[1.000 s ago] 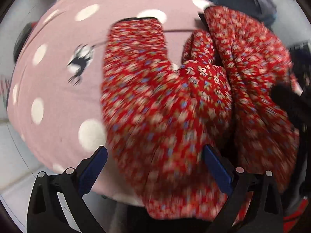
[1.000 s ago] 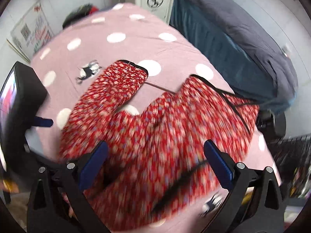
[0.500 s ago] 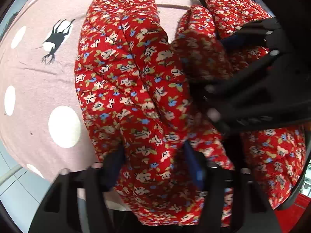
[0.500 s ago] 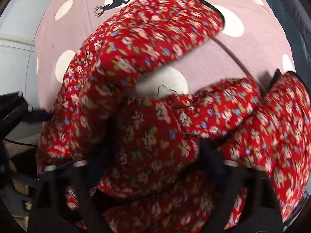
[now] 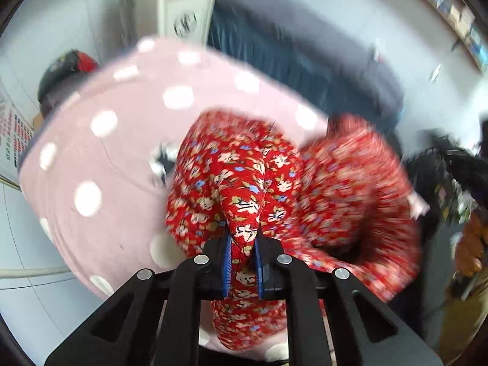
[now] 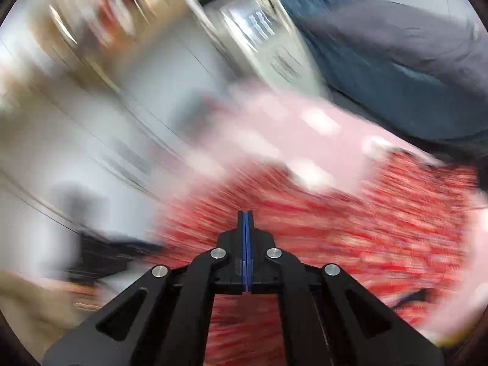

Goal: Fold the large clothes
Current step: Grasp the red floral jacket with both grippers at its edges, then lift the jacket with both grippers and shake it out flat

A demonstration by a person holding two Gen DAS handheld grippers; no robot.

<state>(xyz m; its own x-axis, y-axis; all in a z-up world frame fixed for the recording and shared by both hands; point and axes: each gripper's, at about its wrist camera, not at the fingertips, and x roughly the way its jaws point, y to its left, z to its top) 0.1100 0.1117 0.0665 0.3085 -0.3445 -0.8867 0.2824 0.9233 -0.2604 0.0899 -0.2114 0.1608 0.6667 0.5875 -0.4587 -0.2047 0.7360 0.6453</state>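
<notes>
A red floral garment [image 5: 244,180] lies bunched on a pink polka-dot cloth [image 5: 122,158] that covers the table. My left gripper [image 5: 242,238] is shut on a fold of the red fabric and holds it raised above the cloth. In the right wrist view the picture is heavily motion-blurred. My right gripper [image 6: 245,222] has its blue pads [image 6: 245,250] pressed together with no fabric visible between them. The red garment [image 6: 350,228] shows as a smear below and to the right of it, on the pink cloth [image 6: 274,128].
A dark blue-grey cover [image 5: 305,61] lies behind the table. A white appliance [image 5: 186,3] stands at the back. A black and red object [image 5: 67,70] sits at the far left. Dark clutter [image 5: 442,177] is at the right. White tiled floor [image 5: 18,238] shows at the left.
Both grippers have closed. The left one has taken a fold of the red garment and lifted it. The right one has swung up fast, and its view has turned to blur.
</notes>
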